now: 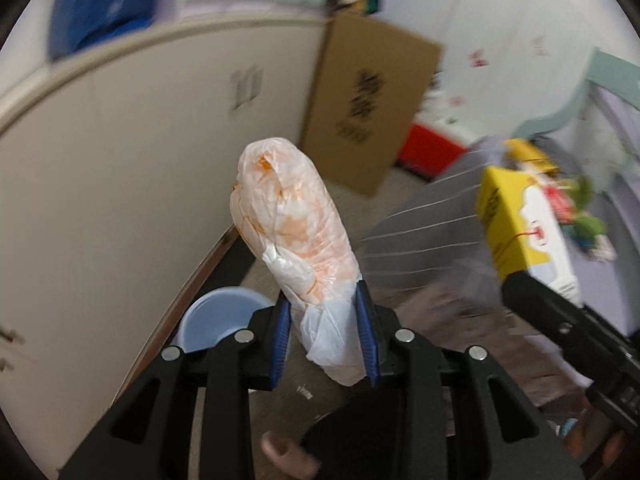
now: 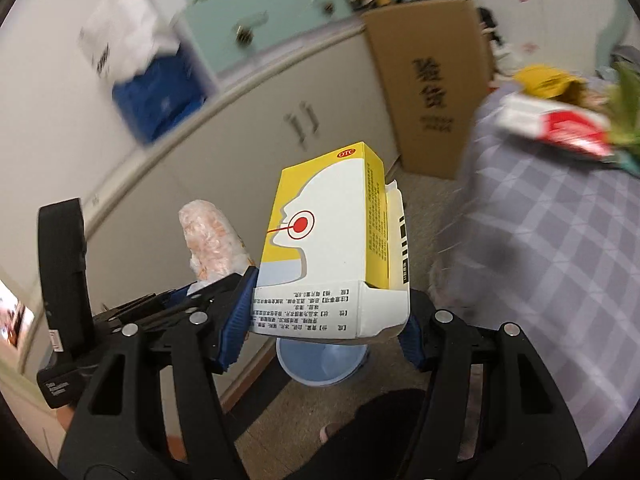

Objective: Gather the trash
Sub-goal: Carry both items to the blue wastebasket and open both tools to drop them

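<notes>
While the left gripper pinches a crumpled plastic wrapper and the right gripper, half open, clamps a yellow medicine box, both should release only directly above the blue bin below them.

The left hand-held gripper clamps a crumpled plastic bag.

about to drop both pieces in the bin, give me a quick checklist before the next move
1. Left gripper clamped on stained plastic wrapper: ok.
2. Right gripper clamped on yellow medicine box: ok.
3. Blue bin in sight, mouth open: ok.
4. Medicine box over bin: ok, roughly.
5. Wrapper over bin: not ok, bin sits off to the side.
6. More trash left on checked bedspread: not ok.
</notes>
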The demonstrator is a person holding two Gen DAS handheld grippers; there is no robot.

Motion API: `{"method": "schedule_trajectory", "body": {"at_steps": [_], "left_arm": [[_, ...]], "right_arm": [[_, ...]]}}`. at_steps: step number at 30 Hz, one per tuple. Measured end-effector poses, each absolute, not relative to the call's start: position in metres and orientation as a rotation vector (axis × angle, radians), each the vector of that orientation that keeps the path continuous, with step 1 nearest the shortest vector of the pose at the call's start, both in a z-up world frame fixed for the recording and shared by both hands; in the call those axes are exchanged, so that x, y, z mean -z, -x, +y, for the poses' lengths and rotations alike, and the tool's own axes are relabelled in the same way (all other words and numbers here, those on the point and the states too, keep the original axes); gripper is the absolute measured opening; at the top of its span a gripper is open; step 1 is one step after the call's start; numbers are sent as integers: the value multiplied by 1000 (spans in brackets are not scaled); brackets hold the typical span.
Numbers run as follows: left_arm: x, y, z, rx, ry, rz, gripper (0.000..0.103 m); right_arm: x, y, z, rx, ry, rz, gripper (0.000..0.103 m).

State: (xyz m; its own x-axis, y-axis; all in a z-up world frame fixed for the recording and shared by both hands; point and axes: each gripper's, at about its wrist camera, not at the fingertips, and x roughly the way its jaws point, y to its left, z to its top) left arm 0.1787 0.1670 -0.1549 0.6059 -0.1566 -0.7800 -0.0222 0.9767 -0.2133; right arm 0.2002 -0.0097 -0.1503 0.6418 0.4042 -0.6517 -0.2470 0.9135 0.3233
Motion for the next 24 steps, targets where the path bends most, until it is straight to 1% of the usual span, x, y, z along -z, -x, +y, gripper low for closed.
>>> {"method": "schedule_trajectory", "body": {"at_steps": [3,4,5,6,7,9,12,24], "left_arm": [[184,-194,195,-3,232,974,31],[190,-198,200,-18,236,986,34],[200,-205,208,-39,244,1013,42],[207,-209,212,-54,248,1028,54],[214,-214,220,-78,257,1033,63],[223,-217,231,-123,264,1039,70],[233,-216,243,-146,280,1050,74],[250,-204,276,-248,297,1033,76]], "right_arm": [[176,-219,20,-376,-198,830,61],[186,-226,29,-366,-199,844,61],[194,-233,37,-364,-203,860,61],[202,-238,45,-362,-201,875,61],[207,-240,50,-360,-194,883,61],[217,-248,64,-368,-173,911,61],[228,-249,75,-380,-142,937,61],[258,-258,113,-428,-65,990,62]]}}
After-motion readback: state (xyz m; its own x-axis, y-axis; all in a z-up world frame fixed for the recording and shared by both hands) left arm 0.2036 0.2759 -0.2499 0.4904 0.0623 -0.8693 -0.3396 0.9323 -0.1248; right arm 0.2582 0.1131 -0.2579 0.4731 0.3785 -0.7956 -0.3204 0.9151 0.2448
